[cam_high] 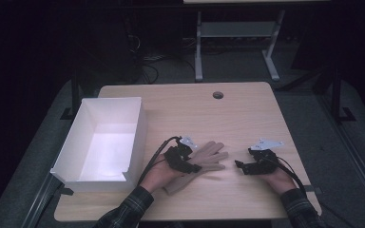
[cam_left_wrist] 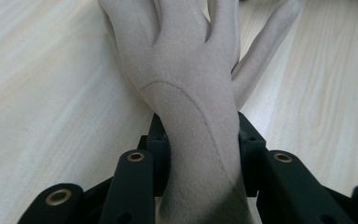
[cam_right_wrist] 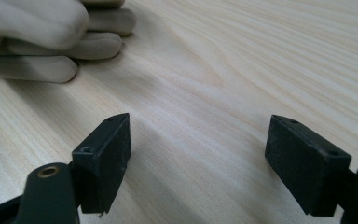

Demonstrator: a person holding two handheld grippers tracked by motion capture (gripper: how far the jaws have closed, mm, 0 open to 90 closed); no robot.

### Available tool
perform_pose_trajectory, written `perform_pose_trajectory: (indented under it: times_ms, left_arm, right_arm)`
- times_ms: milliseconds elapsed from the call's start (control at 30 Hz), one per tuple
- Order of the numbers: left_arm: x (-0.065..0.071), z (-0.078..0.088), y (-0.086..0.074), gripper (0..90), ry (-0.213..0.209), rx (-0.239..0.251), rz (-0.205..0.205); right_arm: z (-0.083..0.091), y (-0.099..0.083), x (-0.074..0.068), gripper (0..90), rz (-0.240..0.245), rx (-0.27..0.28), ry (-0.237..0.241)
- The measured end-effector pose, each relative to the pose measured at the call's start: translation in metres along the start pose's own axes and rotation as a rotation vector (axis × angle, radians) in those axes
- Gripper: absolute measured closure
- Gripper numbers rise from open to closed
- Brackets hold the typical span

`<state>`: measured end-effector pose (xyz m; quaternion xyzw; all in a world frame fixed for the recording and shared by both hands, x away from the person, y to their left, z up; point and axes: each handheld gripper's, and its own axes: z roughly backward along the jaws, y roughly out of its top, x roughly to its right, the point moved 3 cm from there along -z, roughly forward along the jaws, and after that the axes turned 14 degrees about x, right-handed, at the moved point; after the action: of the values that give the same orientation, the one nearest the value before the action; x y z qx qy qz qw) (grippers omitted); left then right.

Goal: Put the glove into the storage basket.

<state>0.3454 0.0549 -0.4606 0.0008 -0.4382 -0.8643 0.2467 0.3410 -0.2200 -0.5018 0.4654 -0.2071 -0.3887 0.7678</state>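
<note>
So the counter [cam_high: 237, 102] is a light wood-grain top with rounded corners and a small round cable hole [cam_high: 217, 95] near the far edge. On its left side sits a white open-top box [cam_high: 88, 142], its outer side hanging a bit past the edge. Around the middle, toward the near side, a beige glove [cam_high: 208, 159] lies flat with fingers spread, pointing right. The right part of the wood is bare.
</note>
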Motion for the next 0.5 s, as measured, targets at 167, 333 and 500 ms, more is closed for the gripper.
perform_pose_trajectory:
  times_ms: [167, 333, 500]
  left_arm:
    - [0.002, 0.008, 0.011, 66.1, 0.008, 0.006, 0.006]
    - [0.007, 0.021, 0.029, 66.1, 0.020, 0.029, 0.020]
    - [0.011, 0.035, 0.047, 66.0, 0.026, 0.045, 0.005]
  right_arm:
    - [0.000, 0.000, 0.000, 21.9, 0.000, 0.000, 0.000]
    - [0.000, 0.000, 0.000, 21.9, -0.001, 0.000, 0.000]
    - [0.000, 0.000, 0.000, 21.8, 0.002, 0.001, 0.002]
